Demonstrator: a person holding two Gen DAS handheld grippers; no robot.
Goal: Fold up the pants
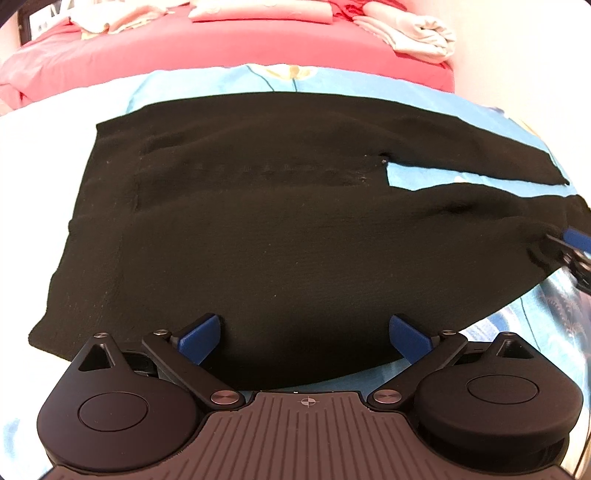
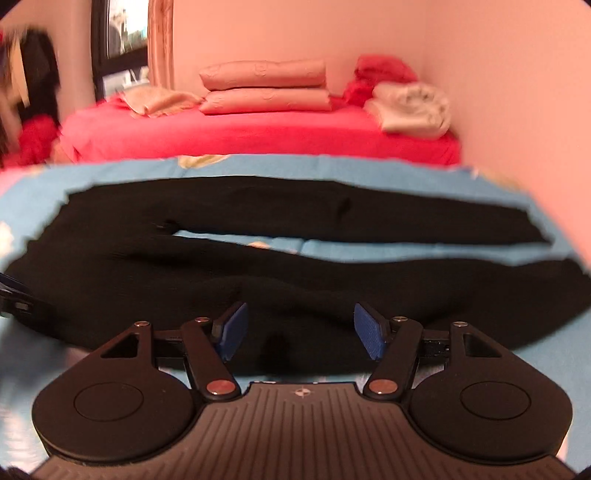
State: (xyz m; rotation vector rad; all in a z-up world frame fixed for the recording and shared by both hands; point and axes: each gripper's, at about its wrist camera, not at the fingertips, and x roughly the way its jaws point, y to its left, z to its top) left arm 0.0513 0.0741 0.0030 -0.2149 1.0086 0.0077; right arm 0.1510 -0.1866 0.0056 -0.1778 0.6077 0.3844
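Observation:
Black pants (image 1: 258, 221) lie flat on a light blue sheet (image 1: 221, 79), waist to the left and both legs running right. A strip of sheet shows between the legs. My left gripper (image 1: 304, 338) is open, its blue pads wide apart over the near edge of the seat area and pressing on nothing. In the right wrist view, the pants (image 2: 147, 266) stretch across, and my right gripper (image 2: 300, 330) is open over the near leg, where the fabric bunches slightly. The right gripper (image 1: 570, 253) also shows at the right edge of the left wrist view, and the left gripper (image 2: 16, 299) at the other view's left edge.
Behind the sheet is a red bed (image 2: 258, 133) with stacked pink pillows (image 2: 264, 86) and a folded white blanket (image 2: 410, 107). A pink wall (image 2: 517, 110) closes the right side. A window (image 2: 125, 26) and dark hanging clothes are at the far left.

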